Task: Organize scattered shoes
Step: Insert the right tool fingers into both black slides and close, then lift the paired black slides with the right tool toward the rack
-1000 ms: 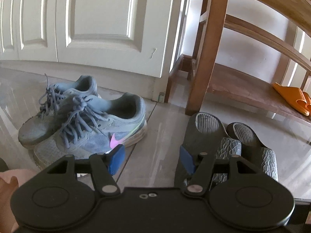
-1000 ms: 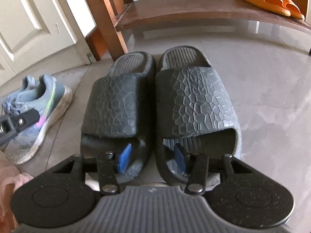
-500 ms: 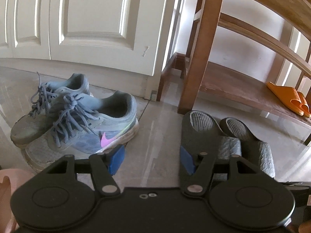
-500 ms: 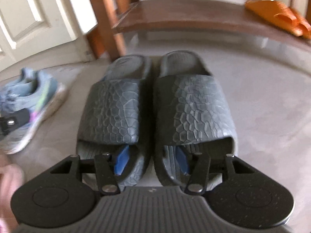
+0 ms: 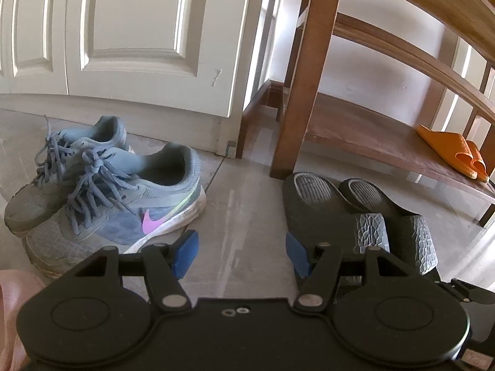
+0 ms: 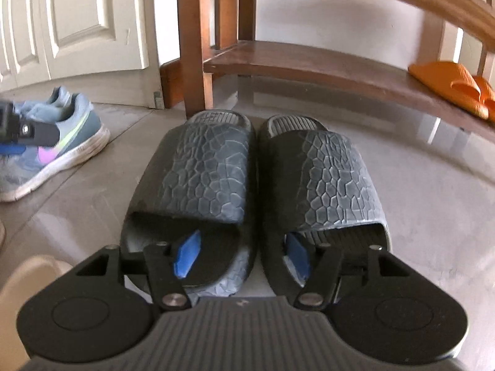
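- Right gripper [image 6: 243, 255]: jaws have just been opening, one blue pad inside each toe opening of the black slides [image 6: 256, 185], their two adjoining inner walls between the pads. Pads look clear of the walls, so nothing is clamped.
- The slides sit side by side on the tile floor [image 6: 433, 204], touching, heels toward the wooden rack [image 6: 309, 65], just in front of its leg.
- Left gripper [image 5: 239, 255]: wide, empty, over bare floor between the grey sneakers [image 5: 102, 191] and the slides.
- Judgement on the step: pinch both inner walls together to carry the pair as one. The pads should go deeper under the straps before closing; a shallow bite on soft foam likely slips or drops one slide.
- Close squarely, lift level, then go to the lower shelf, free space left of the orange slippers [image 6: 454, 88].
- Risk: clipping the rack leg.
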A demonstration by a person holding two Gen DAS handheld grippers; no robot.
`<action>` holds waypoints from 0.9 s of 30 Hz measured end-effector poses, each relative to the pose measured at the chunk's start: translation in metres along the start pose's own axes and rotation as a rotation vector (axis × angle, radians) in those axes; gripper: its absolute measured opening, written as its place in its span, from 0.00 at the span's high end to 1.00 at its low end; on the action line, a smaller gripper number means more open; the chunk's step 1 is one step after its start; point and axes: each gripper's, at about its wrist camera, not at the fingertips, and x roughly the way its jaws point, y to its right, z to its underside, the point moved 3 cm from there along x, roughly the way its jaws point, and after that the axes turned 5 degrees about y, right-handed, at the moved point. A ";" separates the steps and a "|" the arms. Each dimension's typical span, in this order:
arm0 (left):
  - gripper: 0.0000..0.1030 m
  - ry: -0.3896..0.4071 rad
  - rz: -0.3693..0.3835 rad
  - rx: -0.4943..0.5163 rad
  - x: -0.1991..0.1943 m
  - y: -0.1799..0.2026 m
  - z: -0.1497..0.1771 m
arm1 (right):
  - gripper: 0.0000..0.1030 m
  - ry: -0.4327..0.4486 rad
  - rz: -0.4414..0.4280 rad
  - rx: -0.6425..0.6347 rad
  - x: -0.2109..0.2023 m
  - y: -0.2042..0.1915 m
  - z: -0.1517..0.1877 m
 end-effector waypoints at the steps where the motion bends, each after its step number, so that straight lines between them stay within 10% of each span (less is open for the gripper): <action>1: 0.40 0.001 0.002 0.000 0.000 0.001 0.000 | 0.37 0.007 0.006 0.018 0.000 0.002 0.001; 12: 0.39 -0.005 0.038 0.038 0.003 0.018 -0.002 | 0.32 0.118 -0.047 0.060 0.014 0.009 0.002; 19: 0.39 0.000 0.053 0.053 0.004 0.027 -0.002 | 0.68 0.181 -0.062 0.137 0.005 0.035 -0.014; 27: 0.39 0.044 0.091 0.059 0.001 0.049 -0.013 | 0.73 0.175 -0.117 0.225 -0.012 0.062 -0.026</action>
